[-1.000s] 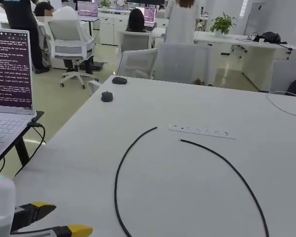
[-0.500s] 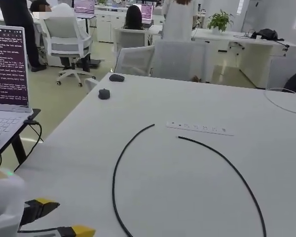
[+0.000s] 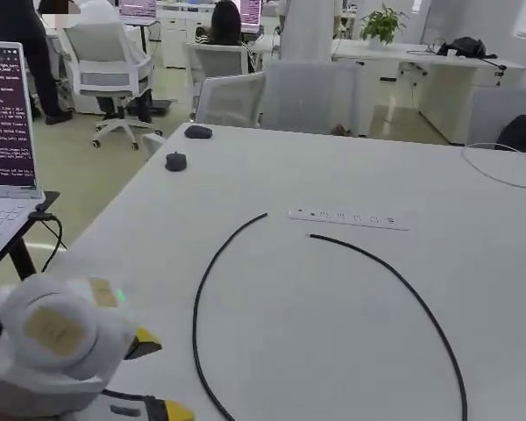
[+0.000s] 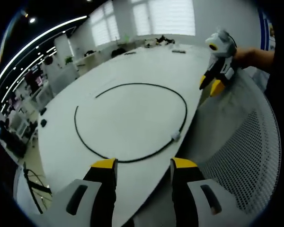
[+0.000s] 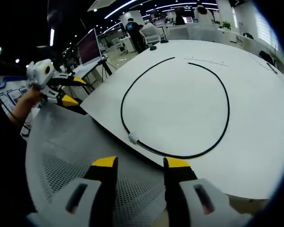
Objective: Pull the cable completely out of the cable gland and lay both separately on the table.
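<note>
Much bare table [image 3: 324,307] around looped cable [image 3: 195,316]

White table [image 3: 333,333] with looped black cable [image 3: 197,298], threaded cable gland [image 5: 133,138], power strip [image 3: 349,218], two mice [image 3: 175,161]

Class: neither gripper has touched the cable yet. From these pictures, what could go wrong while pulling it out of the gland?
1. The gland lies close to the table edge, so a tug could drag it off.
2. It is small. The open left gripper and right gripper might pinch the cable instead, and the whole loop would slide.
3. The cable's far ends lie near the power strip, so pulling may sweep them into it.
</note>
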The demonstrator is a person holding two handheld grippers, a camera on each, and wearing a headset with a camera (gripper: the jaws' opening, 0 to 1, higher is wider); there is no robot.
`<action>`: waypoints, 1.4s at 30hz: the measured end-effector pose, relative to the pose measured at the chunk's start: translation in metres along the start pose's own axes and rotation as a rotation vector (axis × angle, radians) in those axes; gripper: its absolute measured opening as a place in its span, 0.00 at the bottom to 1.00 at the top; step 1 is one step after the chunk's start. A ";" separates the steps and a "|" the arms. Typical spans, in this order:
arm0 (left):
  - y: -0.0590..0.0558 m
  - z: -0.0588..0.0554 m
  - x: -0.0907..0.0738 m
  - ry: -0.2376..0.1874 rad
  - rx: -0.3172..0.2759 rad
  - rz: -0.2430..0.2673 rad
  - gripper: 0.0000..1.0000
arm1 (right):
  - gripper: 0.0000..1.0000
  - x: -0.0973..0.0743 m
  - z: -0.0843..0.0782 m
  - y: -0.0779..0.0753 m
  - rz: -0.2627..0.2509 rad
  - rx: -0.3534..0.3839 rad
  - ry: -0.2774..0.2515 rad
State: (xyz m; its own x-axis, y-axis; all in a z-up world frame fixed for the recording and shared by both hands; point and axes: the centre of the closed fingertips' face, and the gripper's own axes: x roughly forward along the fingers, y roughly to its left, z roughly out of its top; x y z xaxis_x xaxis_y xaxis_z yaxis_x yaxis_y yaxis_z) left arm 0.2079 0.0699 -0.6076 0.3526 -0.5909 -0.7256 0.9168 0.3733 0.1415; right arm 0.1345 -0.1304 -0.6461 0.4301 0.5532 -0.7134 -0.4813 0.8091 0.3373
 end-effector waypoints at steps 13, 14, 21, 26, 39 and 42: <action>-0.056 0.009 0.075 0.149 0.279 -0.332 0.36 | 0.33 0.003 -0.002 0.006 0.031 -0.025 -0.001; -0.059 0.006 0.084 0.168 0.303 -0.357 0.36 | 0.33 0.003 -0.002 0.007 0.033 -0.026 -0.002; -0.072 -0.020 0.139 0.245 0.330 -0.427 0.34 | 0.30 0.005 -0.003 0.010 0.048 -0.026 -0.002; -0.070 -0.024 0.155 0.259 0.315 -0.424 0.32 | 0.32 0.005 -0.003 0.009 0.046 -0.034 -0.003; -0.083 -0.017 0.169 0.237 0.327 -0.452 0.19 | 0.30 0.008 0.001 0.012 0.078 -0.062 -0.001; -0.082 -0.024 0.173 0.262 0.339 -0.446 0.18 | 0.29 0.008 0.002 0.012 0.096 -0.038 -0.008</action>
State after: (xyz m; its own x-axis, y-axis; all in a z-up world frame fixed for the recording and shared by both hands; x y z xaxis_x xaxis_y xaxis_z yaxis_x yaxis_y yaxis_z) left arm 0.1896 -0.0455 -0.7607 -0.0964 -0.4265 -0.8993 0.9890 -0.1428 -0.0382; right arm 0.1335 -0.1154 -0.6469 0.3867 0.6298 -0.6736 -0.5494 0.7440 0.3803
